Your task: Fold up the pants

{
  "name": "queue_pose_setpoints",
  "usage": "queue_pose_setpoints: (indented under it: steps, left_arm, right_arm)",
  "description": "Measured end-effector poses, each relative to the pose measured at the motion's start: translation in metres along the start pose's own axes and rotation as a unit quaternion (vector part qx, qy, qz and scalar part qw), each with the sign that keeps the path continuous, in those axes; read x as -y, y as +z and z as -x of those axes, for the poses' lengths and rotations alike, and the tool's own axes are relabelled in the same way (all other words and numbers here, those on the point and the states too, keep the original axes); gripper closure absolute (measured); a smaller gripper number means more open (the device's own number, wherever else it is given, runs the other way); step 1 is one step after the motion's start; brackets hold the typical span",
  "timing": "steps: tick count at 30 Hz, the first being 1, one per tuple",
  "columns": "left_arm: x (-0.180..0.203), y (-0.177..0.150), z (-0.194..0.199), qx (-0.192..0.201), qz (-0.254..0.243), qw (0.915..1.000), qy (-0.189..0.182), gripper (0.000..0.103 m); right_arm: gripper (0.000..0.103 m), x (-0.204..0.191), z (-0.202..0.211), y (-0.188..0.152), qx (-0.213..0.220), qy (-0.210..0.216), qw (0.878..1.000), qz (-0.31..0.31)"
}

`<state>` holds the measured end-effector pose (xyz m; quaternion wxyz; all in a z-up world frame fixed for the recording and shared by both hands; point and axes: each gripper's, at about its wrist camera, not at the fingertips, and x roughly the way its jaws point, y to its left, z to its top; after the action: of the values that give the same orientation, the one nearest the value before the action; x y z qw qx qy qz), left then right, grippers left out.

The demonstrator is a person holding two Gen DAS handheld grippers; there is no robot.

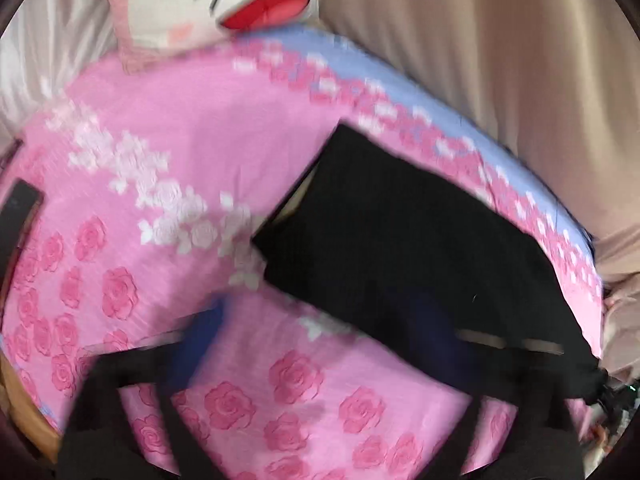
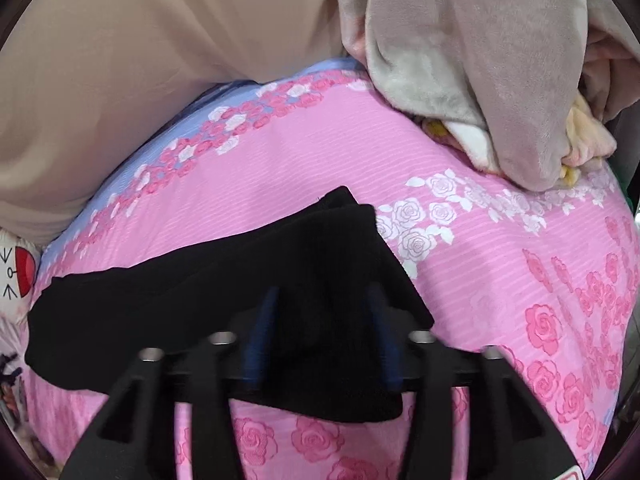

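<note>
Black pants (image 1: pixel 400 240) lie folded on the pink rose-print bedsheet (image 1: pixel 180 152), toward its blue-bordered far edge. My left gripper (image 1: pixel 316 328) is open wide and blurred. Its left blue pad (image 1: pixel 204 332) is over bare sheet and its right one over the near edge of the pants. In the right wrist view the pants (image 2: pixel 180 300) stretch from the left to the middle. My right gripper (image 2: pixel 322 336) hangs over their right end, open. Its blue pads (image 2: pixel 260 336) stand apart, with the black cloth lying between them and nothing gripped.
A cartoon-face pillow (image 1: pixel 208 0) rests at the head of the bed. Beige fabric (image 1: pixel 500 60) hangs behind the far edge. A grey plush blanket (image 2: pixel 480 60) is heaped at the back right. A dark flat object (image 1: pixel 20 204) lies at the left, near the wooden bed frame (image 1: pixel 24 412).
</note>
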<state>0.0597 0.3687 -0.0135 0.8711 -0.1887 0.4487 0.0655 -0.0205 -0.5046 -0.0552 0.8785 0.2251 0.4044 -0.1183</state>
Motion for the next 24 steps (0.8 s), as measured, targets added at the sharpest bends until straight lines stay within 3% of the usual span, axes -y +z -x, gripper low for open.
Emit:
queue_pose_setpoints:
  steps: [1, 5, 8, 11, 15, 16, 17, 18, 19, 21, 22, 24]
  left_arm:
    - [0.007, 0.0, 0.004, 0.017, -0.012, 0.9997, 0.01, 0.005]
    - [0.025, 0.003, 0.001, 0.023, -0.024, 0.9983, 0.048, 0.005]
    - [0.054, 0.001, -0.002, 0.037, -0.054, 0.9955, 0.068, 0.005]
    - [0.088, -0.001, -0.009, 0.06, -0.1, 0.9871, 0.109, 0.005]
    - [0.147, -0.019, -0.025, 0.085, -0.179, 0.9691, 0.147, 0.005]
    - [0.158, -0.024, -0.029, 0.085, -0.192, 0.9662, 0.149, 0.005]
    - [0.169, -0.029, -0.034, 0.082, -0.206, 0.9632, 0.152, 0.005]
    - [0.179, -0.033, -0.041, 0.075, -0.218, 0.9606, 0.156, 0.005]
    - [0.185, -0.037, -0.046, 0.069, -0.224, 0.9592, 0.158, 0.005]
    - [0.193, -0.042, -0.055, 0.057, -0.231, 0.9574, 0.163, 0.005]
    - [0.195, -0.045, -0.061, 0.049, -0.234, 0.9564, 0.168, 0.005]
    - [0.195, -0.05, -0.07, 0.039, -0.234, 0.956, 0.173, 0.005]
  right_arm:
    - [0.044, -0.003, 0.006, -0.004, 0.01, -0.007, 1.0, 0.007]
    - [0.044, 0.0, 0.02, -0.015, 0.028, -0.016, 0.999, -0.011]
    - [0.041, 0.003, 0.031, -0.02, 0.034, 0.008, 0.999, -0.026]
    - [0.03, 0.001, 0.035, -0.017, 0.043, 0.009, 0.999, -0.021]
    - [0.03, -0.003, 0.018, 0.002, 0.03, 0.023, 0.999, -0.013]
    - [0.038, -0.007, 0.007, 0.009, 0.023, 0.01, 1.0, 0.001]
    - [0.102, -0.011, -0.004, 0.015, 0.006, -0.002, 1.0, 0.011]
    - [0.098, -0.016, -0.01, 0.022, -0.014, -0.001, 1.0, 0.022]
    - [0.099, -0.024, 0.001, 0.032, 0.002, 0.013, 0.999, 0.032]
    - [0.099, -0.048, 0.063, 0.049, 0.109, 0.062, 0.989, 0.08]
    - [0.1, -0.06, 0.107, 0.051, 0.181, 0.089, 0.972, 0.12]
    - [0.097, -0.063, 0.129, 0.048, 0.208, 0.071, 0.963, 0.157]
